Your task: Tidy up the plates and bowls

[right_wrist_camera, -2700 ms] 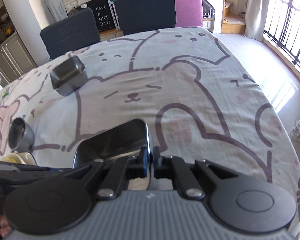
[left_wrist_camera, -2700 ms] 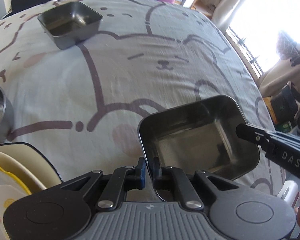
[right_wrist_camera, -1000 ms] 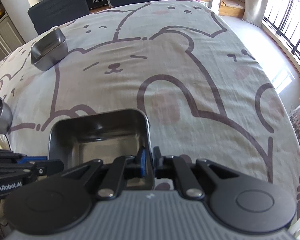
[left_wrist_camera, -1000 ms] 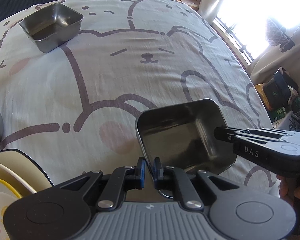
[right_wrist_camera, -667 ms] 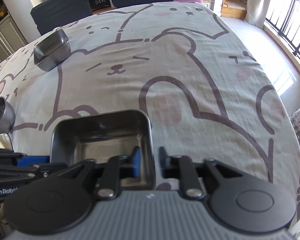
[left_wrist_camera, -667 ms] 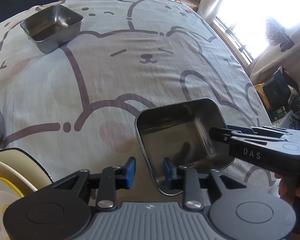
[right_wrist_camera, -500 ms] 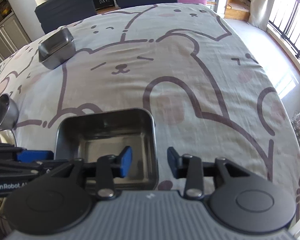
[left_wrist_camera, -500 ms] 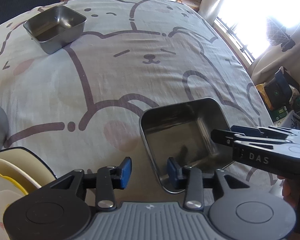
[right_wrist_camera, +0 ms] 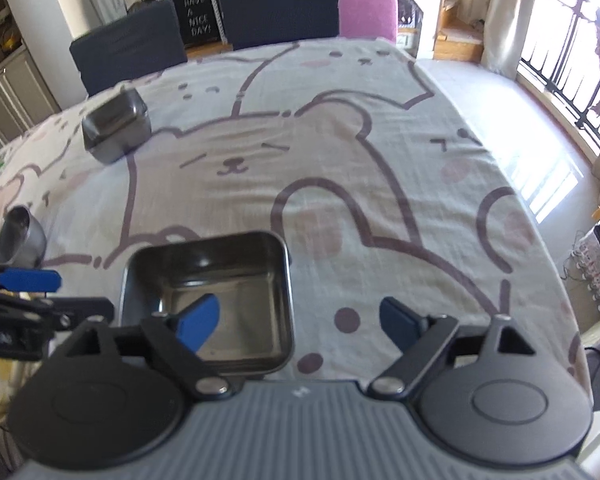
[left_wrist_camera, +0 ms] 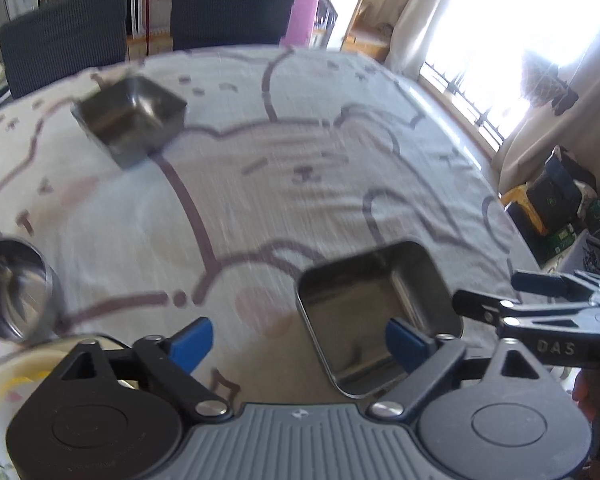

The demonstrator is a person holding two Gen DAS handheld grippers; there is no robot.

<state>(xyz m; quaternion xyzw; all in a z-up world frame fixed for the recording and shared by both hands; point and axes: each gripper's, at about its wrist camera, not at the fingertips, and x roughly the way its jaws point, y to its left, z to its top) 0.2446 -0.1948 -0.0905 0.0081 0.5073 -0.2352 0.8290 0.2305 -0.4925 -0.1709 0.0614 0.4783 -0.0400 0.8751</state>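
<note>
Two square steel bowls (right_wrist_camera: 208,296) (right_wrist_camera: 116,130) | round steel cup (right_wrist_camera: 20,236) | left tongs (left_wrist_camera: 300,338), right tongs (right_wrist_camera: 298,320) opening wide, empty

Both wrist cameras look steeply down from close above the worktop (left_wrist_camera: 300,184), sharing the near square steel tray (left_wrist_camera: 376,312) from opposite sides.

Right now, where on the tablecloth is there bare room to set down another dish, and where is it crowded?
Free: the wide middle of the tablecloth, between the far square tin and the near square tin, and the whole window-side stretch right of the near tin. Crowded: the near left corner, where the round steel cup, pale plates and the opening left tool sit.
</note>
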